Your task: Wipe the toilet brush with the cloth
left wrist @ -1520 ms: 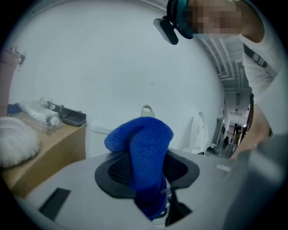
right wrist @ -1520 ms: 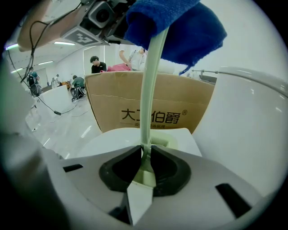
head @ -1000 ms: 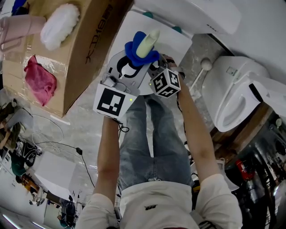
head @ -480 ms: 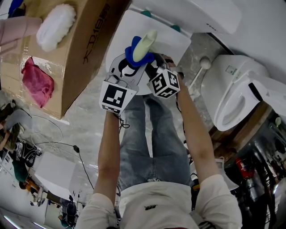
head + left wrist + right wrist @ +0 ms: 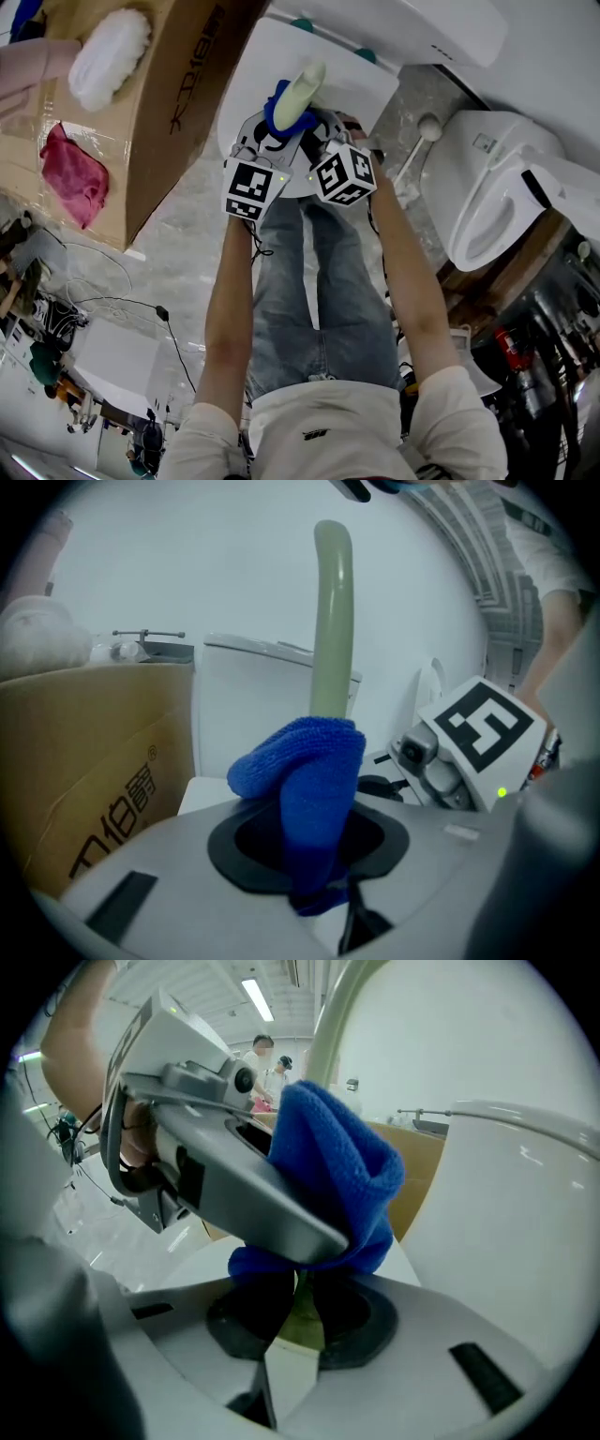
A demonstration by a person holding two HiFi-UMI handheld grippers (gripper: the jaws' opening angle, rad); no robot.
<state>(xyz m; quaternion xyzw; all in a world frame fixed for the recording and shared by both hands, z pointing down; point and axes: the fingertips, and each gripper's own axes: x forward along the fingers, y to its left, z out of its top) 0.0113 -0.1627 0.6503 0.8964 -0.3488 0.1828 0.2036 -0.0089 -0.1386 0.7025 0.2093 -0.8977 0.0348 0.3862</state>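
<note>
cloth (image 5: 309,761): round the brush (image 5: 331,621), between the left gripper (image 5: 309,855) jaws
brush: upright, lower end in the right gripper (image 5: 300,1326), over the toilet lid (image 5: 347,84)
box (image 5: 178,103): left of the toilet lid
second toilet (image 5: 487,187): right, well apart

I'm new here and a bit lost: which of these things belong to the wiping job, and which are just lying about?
In the job:
blue cloth
toilet brush

Lying about:
cardboard box
pink rag
white fluffy thing
toilet
</note>
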